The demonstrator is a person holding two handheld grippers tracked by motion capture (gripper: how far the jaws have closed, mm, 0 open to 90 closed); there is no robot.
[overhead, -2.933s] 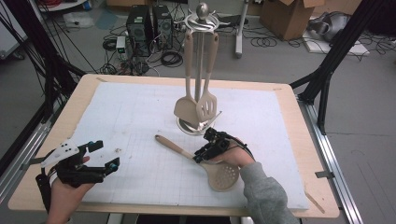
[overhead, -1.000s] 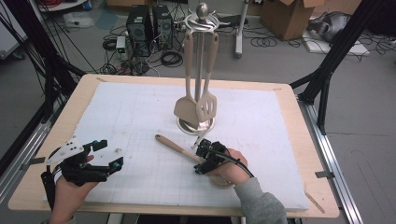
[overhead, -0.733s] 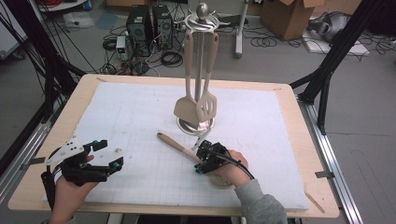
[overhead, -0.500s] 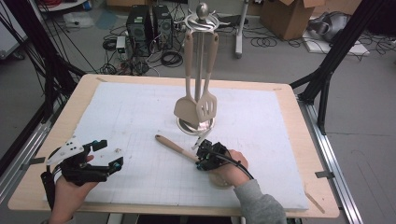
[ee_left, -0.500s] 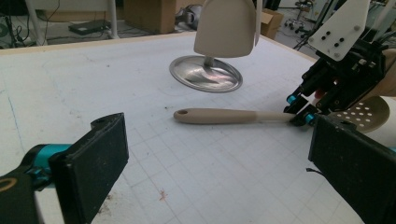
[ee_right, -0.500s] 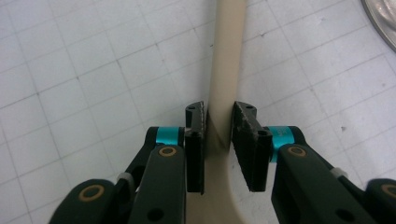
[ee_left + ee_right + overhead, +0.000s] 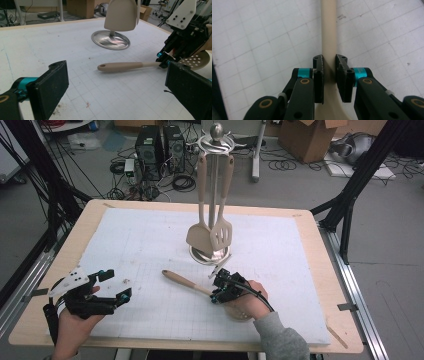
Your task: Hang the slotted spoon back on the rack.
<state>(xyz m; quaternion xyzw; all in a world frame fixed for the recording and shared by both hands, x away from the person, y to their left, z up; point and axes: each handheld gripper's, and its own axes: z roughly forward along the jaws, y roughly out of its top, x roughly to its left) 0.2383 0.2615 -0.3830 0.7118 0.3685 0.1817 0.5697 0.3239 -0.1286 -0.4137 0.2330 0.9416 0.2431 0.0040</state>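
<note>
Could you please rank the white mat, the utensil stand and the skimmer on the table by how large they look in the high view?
1. White mat, by far the largest.
2. Utensil stand, tall.
3. Skimmer, partly hidden under the right gripper, so probably smallest.

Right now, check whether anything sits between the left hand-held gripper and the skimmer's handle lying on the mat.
Nothing visible does. The left hand-held gripper stands open, and bare gridded mat lies between it and the skimmer handle. The right hand-held gripper grips that handle nearer the perforated head.
</note>
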